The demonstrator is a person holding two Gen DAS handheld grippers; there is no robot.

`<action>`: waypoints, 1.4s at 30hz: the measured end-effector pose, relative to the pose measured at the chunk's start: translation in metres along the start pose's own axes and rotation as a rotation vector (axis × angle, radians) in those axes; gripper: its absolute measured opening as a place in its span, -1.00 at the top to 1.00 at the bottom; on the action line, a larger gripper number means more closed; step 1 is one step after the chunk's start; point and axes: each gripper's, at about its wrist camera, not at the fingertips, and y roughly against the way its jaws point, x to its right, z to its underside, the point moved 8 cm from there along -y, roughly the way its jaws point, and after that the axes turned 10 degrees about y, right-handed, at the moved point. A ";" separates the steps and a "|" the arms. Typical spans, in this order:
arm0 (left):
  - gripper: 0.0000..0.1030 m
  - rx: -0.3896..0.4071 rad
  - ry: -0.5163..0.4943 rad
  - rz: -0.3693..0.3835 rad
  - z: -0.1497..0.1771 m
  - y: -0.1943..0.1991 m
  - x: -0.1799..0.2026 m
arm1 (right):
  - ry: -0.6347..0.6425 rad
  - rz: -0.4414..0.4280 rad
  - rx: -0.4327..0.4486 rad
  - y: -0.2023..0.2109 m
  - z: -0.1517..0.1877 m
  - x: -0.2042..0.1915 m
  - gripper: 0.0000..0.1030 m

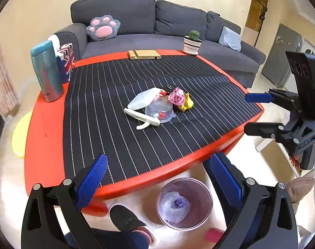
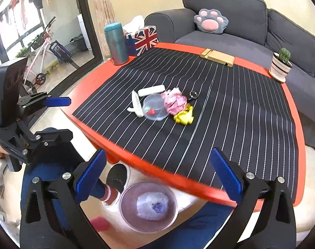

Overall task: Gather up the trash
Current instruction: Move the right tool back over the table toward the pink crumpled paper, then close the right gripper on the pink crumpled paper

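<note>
The trash is lying in one cluster at the middle of the striped mat (image 1: pixel 178 78) on the red table (image 1: pixel 45 128): a clear plastic bowl (image 1: pixel 160 110) turned mouth-down, a white flat lid (image 1: pixel 144 99) leaning against its far side, a white stick-shaped piece (image 1: pixel 142 117) touching its near-left side, a crumpled pink wrapper (image 1: pixel 176 96) and a crumpled yellow wrapper (image 1: pixel 187 103) just to its right; the white stick's long axis is running slantwise, from far-left to near-right in the left wrist view; the bin (image 1: pixel 184 203), already holding a crumpled clear bag, is standing on the floor below the near edge of the table, between the two grippers; the left gripper (image 1: pixel 157 178) is hovering over that near edge with its fingers spread wide and holding nothing; the right gripper (image 2: pixel 159 174) is hanging likewise wide and empty; the cluster is lying straight ahead of both, well apart from either; judging by the views, the yellow wrapper is nearer the right gripper, the white stick nearer the left.
</note>
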 end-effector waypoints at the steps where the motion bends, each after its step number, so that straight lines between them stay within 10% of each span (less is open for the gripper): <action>1: -0.85 -0.003 0.003 -0.003 -0.002 -0.002 -0.001 | 0.010 0.002 -0.003 -0.002 -0.003 0.002 -0.90; 22: -0.85 -0.023 0.015 -0.006 -0.020 -0.016 -0.015 | 0.211 -0.017 -0.168 -0.097 -0.059 0.019 -0.88; 42: -0.85 -0.032 0.018 -0.002 -0.021 -0.019 -0.017 | 0.204 -0.045 -0.267 -0.132 -0.059 0.028 0.24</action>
